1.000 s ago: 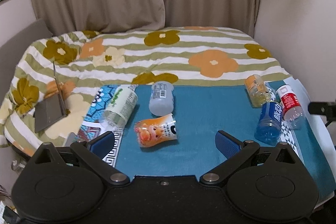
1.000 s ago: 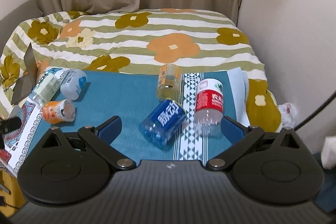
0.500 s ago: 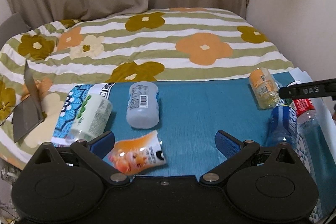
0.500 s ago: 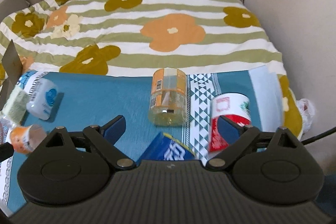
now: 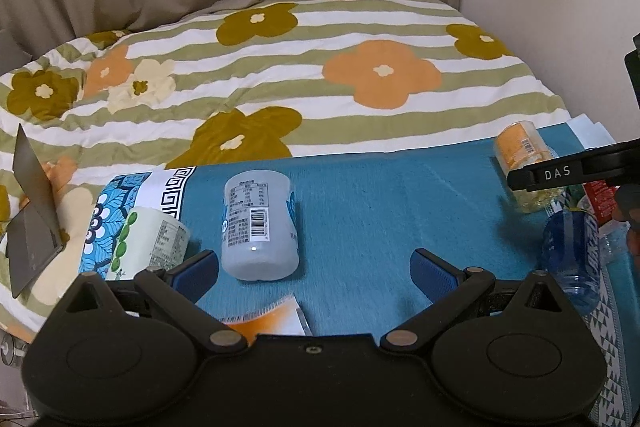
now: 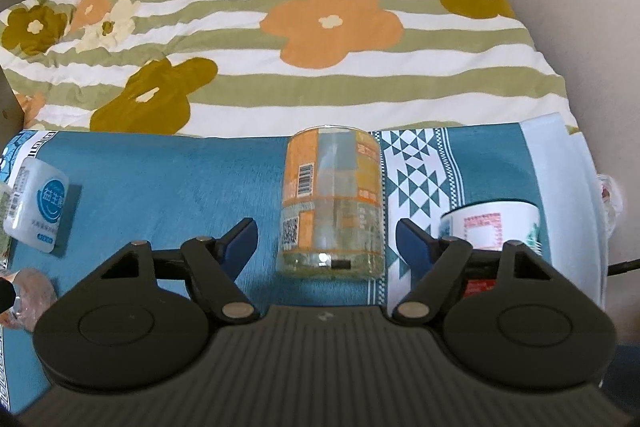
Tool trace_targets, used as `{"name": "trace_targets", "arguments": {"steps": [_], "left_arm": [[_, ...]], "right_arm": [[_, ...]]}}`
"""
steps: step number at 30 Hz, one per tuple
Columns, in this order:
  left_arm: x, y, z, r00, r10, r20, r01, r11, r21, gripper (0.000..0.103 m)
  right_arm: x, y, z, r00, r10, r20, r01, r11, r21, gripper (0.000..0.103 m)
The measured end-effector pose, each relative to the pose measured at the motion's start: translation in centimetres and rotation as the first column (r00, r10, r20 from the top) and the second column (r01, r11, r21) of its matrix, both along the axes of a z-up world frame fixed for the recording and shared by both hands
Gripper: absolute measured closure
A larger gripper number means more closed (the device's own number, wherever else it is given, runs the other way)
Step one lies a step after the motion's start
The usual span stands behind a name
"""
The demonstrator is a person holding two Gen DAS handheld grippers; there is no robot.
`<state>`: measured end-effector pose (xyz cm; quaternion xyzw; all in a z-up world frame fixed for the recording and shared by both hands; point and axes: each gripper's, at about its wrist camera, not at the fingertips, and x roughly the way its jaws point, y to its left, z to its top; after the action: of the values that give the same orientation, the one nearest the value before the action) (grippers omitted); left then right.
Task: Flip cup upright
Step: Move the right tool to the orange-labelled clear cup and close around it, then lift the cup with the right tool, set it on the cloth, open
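A clear cup with an orange label [image 6: 331, 201] lies on its side on a teal mat [image 6: 168, 183], just below the centre of the right wrist view, one end toward the camera and the other toward the flowered bedspread [image 6: 280, 27]. The right gripper [image 6: 325, 239] is spread wide, its two blue fingertips either side of the cup's near end and not touching it. At lower right, a red-and-white labelled cup [image 6: 494, 225] lies partly behind the right finger. At the left edge lies a white bottle with a blue round logo [image 6: 38, 209]. In the left wrist view the same white bottle [image 5: 260, 225] lies in the lower centre, barcode up. The left gripper [image 5: 314, 269] is also spread, holding nothing, its left fingertip just beside that bottle. A green-and-white labelled cup [image 5: 150, 243] lies at lower left, an orange pouch-like cup [image 5: 266, 319] peeks out bottom centre, and a blue bottle [image 5: 572, 255] sits at right.
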<state>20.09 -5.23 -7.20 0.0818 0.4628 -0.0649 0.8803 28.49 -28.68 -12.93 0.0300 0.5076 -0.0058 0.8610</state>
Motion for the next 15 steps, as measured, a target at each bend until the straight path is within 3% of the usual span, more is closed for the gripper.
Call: {"name": "trace_targets", "arguments": {"steps": [6,15], "left_arm": [[0.70,0.26,-0.43,1.000,-0.003,-0.017,0.003,1.000,0.004,0.000],[0.96,0.39,-0.23,1.000,0.003,-0.010,-0.002,1.000,0.012,0.000]], "right_arm": [[0.77,0.08,-0.70,1.000,-0.006,-0.012,0.006,1.000,0.002,0.027],[0.69,0.41,-0.12,1.000,0.001,0.006,-0.001,1.000,0.019,0.029]]}}
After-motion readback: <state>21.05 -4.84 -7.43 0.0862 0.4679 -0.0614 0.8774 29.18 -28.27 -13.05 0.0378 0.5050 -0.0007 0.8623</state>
